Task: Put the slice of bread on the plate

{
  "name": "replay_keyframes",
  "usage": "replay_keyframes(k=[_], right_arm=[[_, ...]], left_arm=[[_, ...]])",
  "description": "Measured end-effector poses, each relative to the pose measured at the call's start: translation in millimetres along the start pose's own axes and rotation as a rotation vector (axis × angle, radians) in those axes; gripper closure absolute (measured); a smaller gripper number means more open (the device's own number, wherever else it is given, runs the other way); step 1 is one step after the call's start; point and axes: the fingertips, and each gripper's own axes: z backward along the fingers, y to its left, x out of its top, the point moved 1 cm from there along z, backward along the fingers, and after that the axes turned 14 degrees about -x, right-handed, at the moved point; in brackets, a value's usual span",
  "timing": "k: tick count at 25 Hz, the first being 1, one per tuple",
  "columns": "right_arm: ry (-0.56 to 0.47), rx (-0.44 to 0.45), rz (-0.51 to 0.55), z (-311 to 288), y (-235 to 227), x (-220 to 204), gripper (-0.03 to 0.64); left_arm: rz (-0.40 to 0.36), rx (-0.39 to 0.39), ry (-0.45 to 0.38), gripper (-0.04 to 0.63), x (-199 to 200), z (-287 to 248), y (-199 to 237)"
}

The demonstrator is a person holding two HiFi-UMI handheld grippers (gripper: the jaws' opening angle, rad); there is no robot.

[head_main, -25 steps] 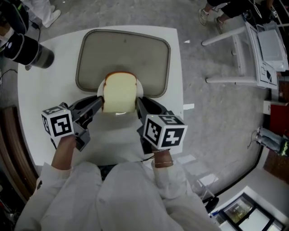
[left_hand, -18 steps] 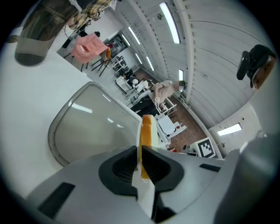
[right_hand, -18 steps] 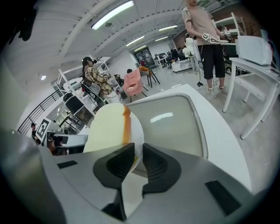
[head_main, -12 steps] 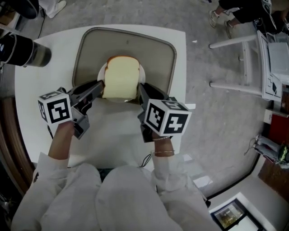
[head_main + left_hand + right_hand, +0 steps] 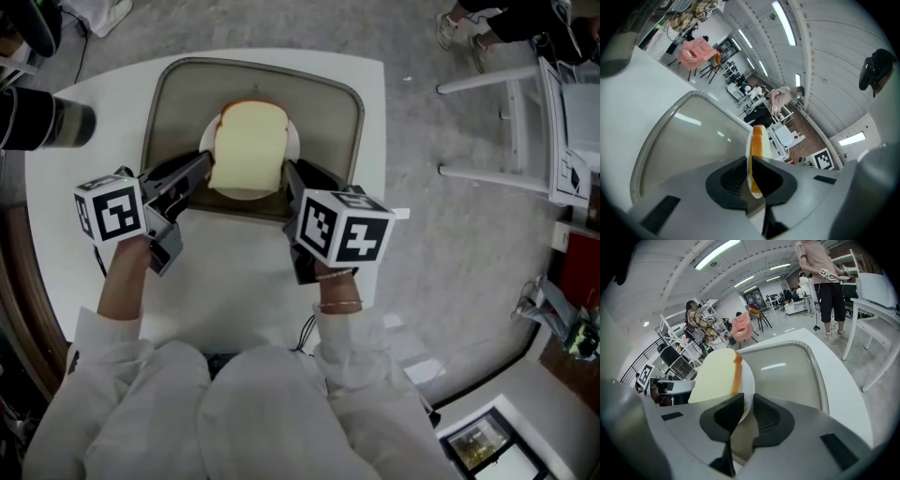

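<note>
A pale slice of bread [image 5: 248, 148] with a brown crust lies on a small white plate [image 5: 293, 141]. The plate is over the near half of a grey tray [image 5: 253, 84]. My left gripper [image 5: 202, 173] is shut on the plate's left rim and my right gripper [image 5: 289, 178] on its right rim. The left gripper view shows the plate [image 5: 749, 161] edge-on between the jaws of the left gripper [image 5: 751, 168], with the bread [image 5: 757, 140] beyond. In the right gripper view the right gripper [image 5: 746, 409] pinches the plate [image 5: 748, 380] under the bread [image 5: 715, 376].
The tray [image 5: 787, 371] sits on a white table [image 5: 370, 122]. A black cylinder [image 5: 42, 120] lies at the table's left edge. A white frame [image 5: 506, 112] stands on the floor to the right. People stand farther off in the room [image 5: 825, 273].
Both grippers have carried the plate with the bread away from the person and somewhat down, from the tray's near edge to over the tray. Their grip looks unchanged.
</note>
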Motion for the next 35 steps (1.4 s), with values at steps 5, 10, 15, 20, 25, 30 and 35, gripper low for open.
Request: replay_keyframes(k=[5,10,15,20,25,30,35], right_arm=[[0.006,-0.006,0.034,-7.5,2.8,-2.2,0.551],[0.012,-0.004,0.037,-9.7,2.4,-3.3,0.551],[0.013,-0.019,0.048,-7.6,1.8,-0.2,0.551],[0.015,-0.023,0.049,-5.9,1.0,0.2,0.549],[0.019,-0.031,0.062,-6.6,3.1,1.6,0.549],[0.018,-0.046,0.063,-6.3,1.9,3.8,0.549],[0.029,-0.054,0.07,-6.1,1.0,6.4,0.549]], left_arm=[[-0.097,0.056,0.056,0.555,8.2,-3.4,10.7],[-0.111,0.06,0.077,0.555,8.7,-6.3,14.9],[-0.143,0.091,0.129,0.555,9.5,-8.6,15.3],[-0.137,0.096,0.185,0.555,7.8,-10.3,17.5],[-0.166,0.131,0.205,0.554,9.3,-10.6,20.4],[-0.192,0.174,0.212,0.549,9.2,-12.8,22.7],[-0.197,0.195,0.225,0.546,11.7,-15.0,25.0]])
